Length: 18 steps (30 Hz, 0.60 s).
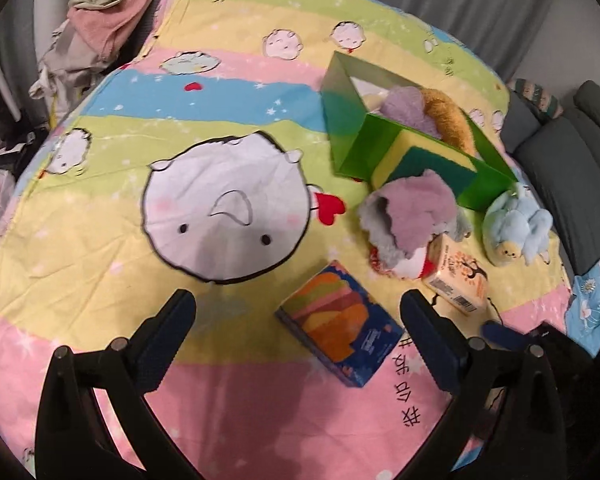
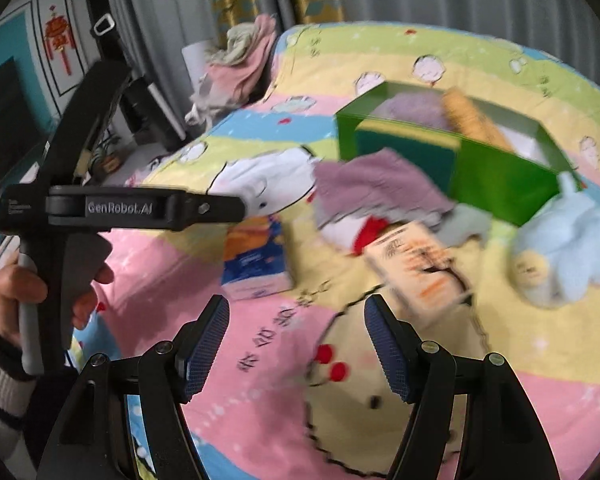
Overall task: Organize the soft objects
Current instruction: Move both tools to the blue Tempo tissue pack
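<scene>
A green box (image 1: 348,136) (image 2: 496,184) stands on the bed, holding a purple plush, an orange plush (image 1: 452,116) and a yellow-green sponge (image 1: 428,160). Before it lies a purple and grey cloth heap (image 1: 412,216) (image 2: 372,192), a beige tissue pack (image 1: 458,280) (image 2: 420,264), a blue tissue pack (image 1: 340,328) (image 2: 256,260) and a light blue plush toy (image 1: 512,228) (image 2: 568,252). My left gripper (image 1: 296,312) is wide open above the blue pack's near end. My right gripper (image 2: 296,320) is open over the sheet, empty.
A colourful cartoon bedsheet (image 1: 220,80) covers the bed. Pink and grey clothes (image 1: 100,24) (image 2: 236,68) pile at the far corner. Grey cushions (image 1: 564,152) lie off the right side. A hand (image 2: 16,288) holds the left gripper's handle at the left.
</scene>
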Tool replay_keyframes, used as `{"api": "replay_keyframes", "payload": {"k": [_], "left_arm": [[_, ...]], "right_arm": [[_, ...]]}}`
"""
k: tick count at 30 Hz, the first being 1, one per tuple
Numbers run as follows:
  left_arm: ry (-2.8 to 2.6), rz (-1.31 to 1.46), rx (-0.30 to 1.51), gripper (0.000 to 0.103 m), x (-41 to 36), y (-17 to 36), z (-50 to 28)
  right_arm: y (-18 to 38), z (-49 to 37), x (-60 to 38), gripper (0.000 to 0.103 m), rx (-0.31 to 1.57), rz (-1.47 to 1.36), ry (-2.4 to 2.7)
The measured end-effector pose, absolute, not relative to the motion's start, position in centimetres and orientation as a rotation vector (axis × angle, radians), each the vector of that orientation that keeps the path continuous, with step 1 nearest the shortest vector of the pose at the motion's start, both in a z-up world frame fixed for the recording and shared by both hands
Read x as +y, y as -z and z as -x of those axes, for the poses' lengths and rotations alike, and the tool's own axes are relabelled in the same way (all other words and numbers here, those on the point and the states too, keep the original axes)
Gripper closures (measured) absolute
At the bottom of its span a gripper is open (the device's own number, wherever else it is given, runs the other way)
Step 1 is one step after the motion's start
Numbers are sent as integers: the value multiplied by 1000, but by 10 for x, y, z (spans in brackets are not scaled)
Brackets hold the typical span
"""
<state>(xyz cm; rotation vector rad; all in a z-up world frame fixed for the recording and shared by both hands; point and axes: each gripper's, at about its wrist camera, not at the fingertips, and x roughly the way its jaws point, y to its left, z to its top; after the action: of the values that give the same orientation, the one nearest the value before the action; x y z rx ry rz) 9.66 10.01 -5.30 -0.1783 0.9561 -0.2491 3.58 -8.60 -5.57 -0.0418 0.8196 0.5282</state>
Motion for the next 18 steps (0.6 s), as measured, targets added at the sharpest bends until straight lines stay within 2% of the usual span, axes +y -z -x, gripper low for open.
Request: {"api": "replay_keyframes", "payload": {"k": [5, 11, 15, 18], "left_arm": [[320, 161, 972, 1, 94, 64, -102], [366, 262, 1022, 3, 101, 77, -118], [348, 268, 1038, 11, 103, 82, -123], [342, 286, 1037, 12, 105, 82, -123]], "right_arm": [[70, -41, -68, 32, 844, 57, -544], [87, -60, -57, 32, 882, -8, -547], [90, -66, -48, 29, 905, -4, -568], [89, -68, -43, 28, 912, 16, -575]]}}
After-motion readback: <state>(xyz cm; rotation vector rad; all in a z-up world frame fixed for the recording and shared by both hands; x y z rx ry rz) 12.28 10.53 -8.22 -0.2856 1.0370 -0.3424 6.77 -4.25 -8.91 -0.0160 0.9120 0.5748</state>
